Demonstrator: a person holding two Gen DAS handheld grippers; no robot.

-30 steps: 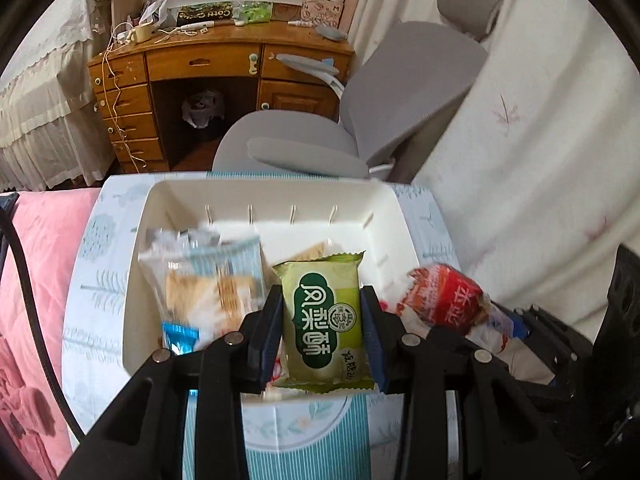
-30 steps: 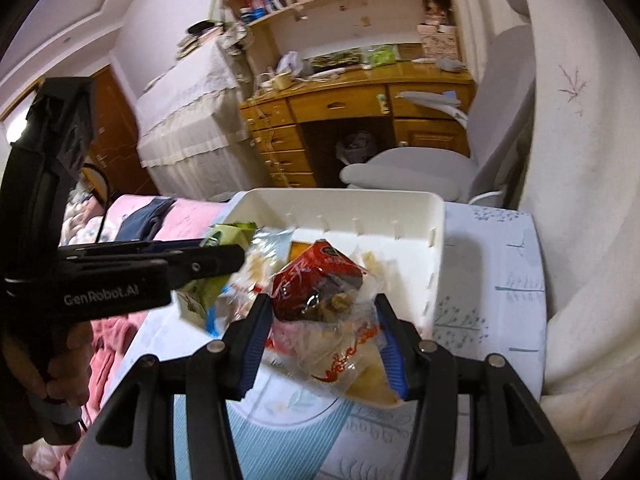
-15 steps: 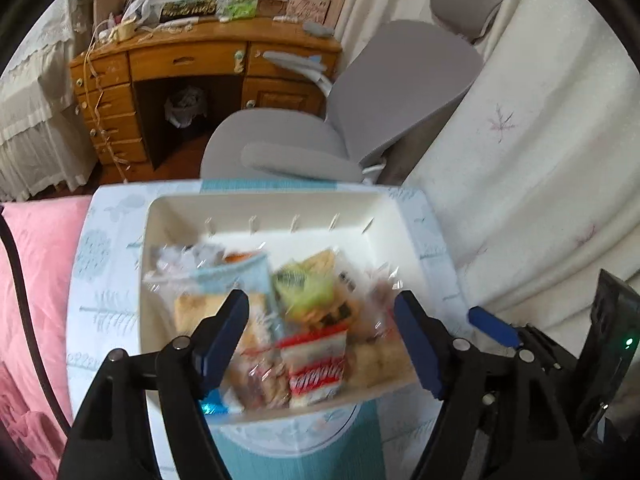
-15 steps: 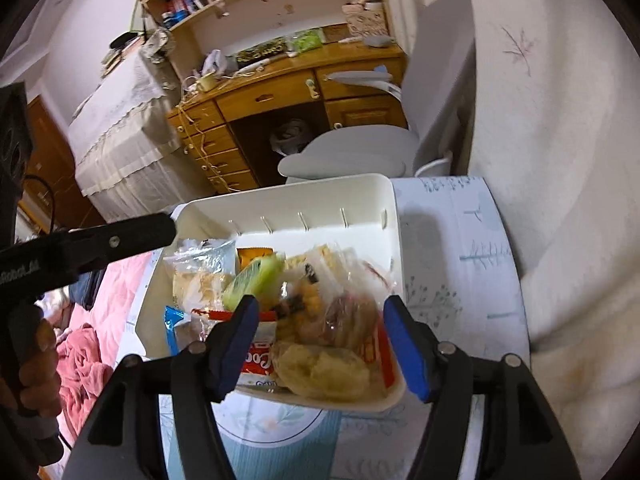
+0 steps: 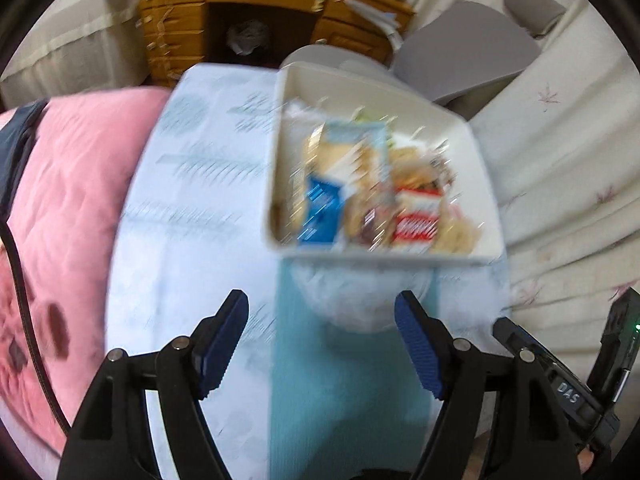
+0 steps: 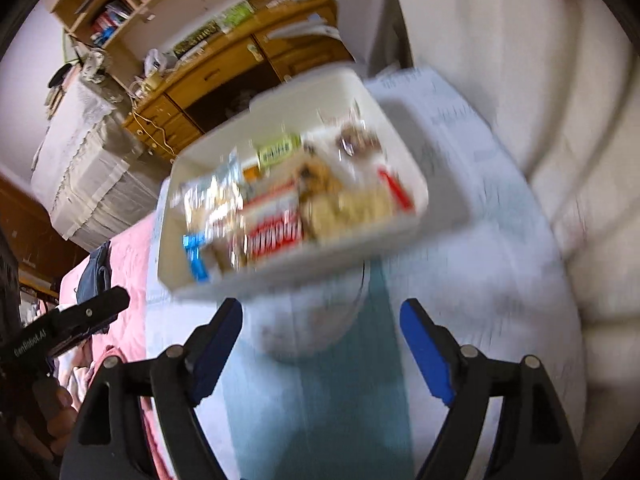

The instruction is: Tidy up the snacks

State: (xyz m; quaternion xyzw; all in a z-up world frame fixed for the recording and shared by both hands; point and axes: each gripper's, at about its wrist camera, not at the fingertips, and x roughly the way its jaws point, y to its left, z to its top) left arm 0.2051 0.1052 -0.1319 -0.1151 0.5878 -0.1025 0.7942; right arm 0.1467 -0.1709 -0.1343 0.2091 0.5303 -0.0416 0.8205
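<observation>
We see a bedroom: a wooden desk (image 5: 276, 8) with drawers runs along the top of the left wrist frame, a grey office chair (image 5: 460, 52) stands to its right, and a pale curtain (image 5: 560, 140) with small leaf prints fills the right side. In the right wrist view we also make out a bookshelf (image 6: 132, 4) at the upper left. A pink quilt (image 5: 68, 200) covers the left of the left wrist frame, with a black cable (image 5: 24, 300) crossing it.

In the middle of both views lies a light cloth with a teal stripe (image 5: 192, 208), and on it rests the white tray (image 5: 280, 92). Both pictures are blurred by motion, so we read the contents only roughly. The snacks (image 5: 372, 196) are heaped inside the tray: a blue wrapper (image 5: 320, 210) at the lower left of the pile, a red-and-white packet (image 5: 416, 224) to its right, a green packet (image 6: 278, 150) towards the upper part of the tray in the right wrist view, and pale biscuit-like packs between them.

Our left gripper (image 5: 320, 344) sits at the bottom centre of its frame, jaws spread wide with nothing between them, below the tray's near rim. Our right gripper (image 6: 320, 350) is likewise spread wide and holds nothing, below the tray. At the lower left of the right wrist frame we see the left gripper's black body from the side.
</observation>
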